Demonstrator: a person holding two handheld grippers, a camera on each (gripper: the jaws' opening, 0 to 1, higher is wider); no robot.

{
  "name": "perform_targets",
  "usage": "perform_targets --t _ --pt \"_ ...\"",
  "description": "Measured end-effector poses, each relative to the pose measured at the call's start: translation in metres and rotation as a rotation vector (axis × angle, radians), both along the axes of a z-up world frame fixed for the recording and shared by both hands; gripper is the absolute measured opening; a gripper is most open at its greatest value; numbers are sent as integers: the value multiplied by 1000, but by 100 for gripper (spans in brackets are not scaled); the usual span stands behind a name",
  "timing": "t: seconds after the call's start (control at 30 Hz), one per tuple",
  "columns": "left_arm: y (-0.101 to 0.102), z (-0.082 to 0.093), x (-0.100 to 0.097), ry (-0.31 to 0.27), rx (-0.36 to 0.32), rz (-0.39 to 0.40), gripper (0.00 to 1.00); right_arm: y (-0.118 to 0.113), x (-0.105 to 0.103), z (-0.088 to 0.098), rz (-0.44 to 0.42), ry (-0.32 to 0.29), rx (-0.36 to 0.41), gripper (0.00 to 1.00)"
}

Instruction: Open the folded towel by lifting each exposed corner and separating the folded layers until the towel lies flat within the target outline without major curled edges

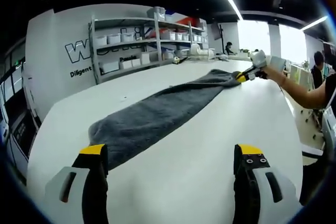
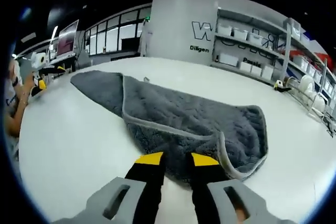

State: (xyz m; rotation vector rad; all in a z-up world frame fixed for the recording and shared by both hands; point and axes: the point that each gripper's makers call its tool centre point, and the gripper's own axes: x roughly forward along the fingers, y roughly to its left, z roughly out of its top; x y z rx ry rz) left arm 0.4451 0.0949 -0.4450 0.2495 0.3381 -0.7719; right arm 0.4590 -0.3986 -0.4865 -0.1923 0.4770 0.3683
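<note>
A grey towel (image 1: pixel 157 111) lies in a long strip on the white table (image 1: pixel 210 145), running away from me in the left gripper view. My left gripper (image 1: pixel 171 153) stands open just off its near end, with bare table between the jaws. At the far end, a hand holds my right gripper (image 1: pixel 244 75) at the towel's corner. In the right gripper view the towel (image 2: pixel 184 116) lies folded, its pale hem curling over the upper layer. My right gripper (image 2: pixel 177 159) is shut on the towel's near edge. The left gripper (image 2: pixel 38 81) shows small at the far left.
Metal shelves (image 1: pixel 147 38) with white bins stand behind the table against a lettered wall (image 1: pixel 79 53); the same shelves (image 2: pixel 262 45) show in the right gripper view. The person's arm (image 1: pixel 299 90) reaches in from the right. Desks and another person (image 1: pixel 318 64) lie beyond the table's right edge.
</note>
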Motion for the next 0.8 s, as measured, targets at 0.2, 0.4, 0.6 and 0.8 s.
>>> perform_targets --t 0.2,0.4,0.6,0.8 --pt "-2 3 -1 1 -30 2 99 1 -13 8 -31 33 10 43" --pt "0 2 -1 1 -32 12 99 11 -29 21 -56 39 9 71" --pt "-2 2 -3 0 -29 1 99 29 -40 26 -56 48 -2 93" --pt "-4 3 -5 -6 -27 -8 99 46 -48 30 -52 42 -22 99"
